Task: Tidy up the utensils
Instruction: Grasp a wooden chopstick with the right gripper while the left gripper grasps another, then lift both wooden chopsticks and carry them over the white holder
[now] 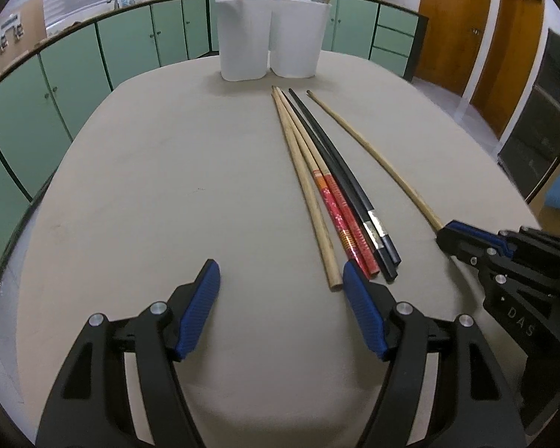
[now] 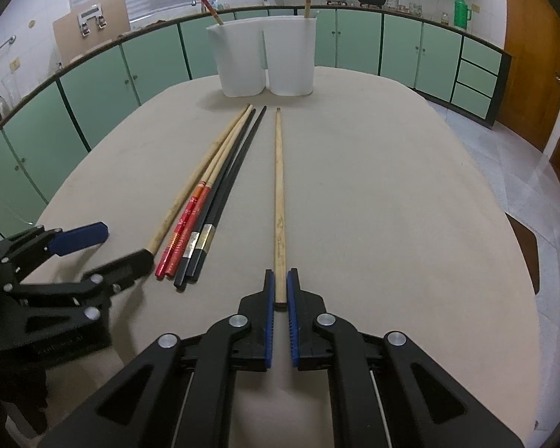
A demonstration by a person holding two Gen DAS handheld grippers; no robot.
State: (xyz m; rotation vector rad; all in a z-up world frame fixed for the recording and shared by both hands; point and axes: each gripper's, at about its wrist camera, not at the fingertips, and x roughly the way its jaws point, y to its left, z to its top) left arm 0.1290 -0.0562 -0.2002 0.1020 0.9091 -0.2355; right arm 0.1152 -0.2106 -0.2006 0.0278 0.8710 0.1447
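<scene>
Wooden chopstick lies lengthwise, tip toward white holders; right claw clamped on butt; left claw apart.

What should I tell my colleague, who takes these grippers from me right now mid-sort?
Right gripper: shut on the lone wooden chopstick, its length lying on the table, pointing toward the holders.
Left gripper: open, empty, just in front of the bundle's near ends.
Bundle: two wooden, two red-handled and two black chopsticks lying side by side.
Done: one red-handled chopstick stands in each white holder.
Left: bring the held chopstick to a holder, then the six in the bundle.
</scene>
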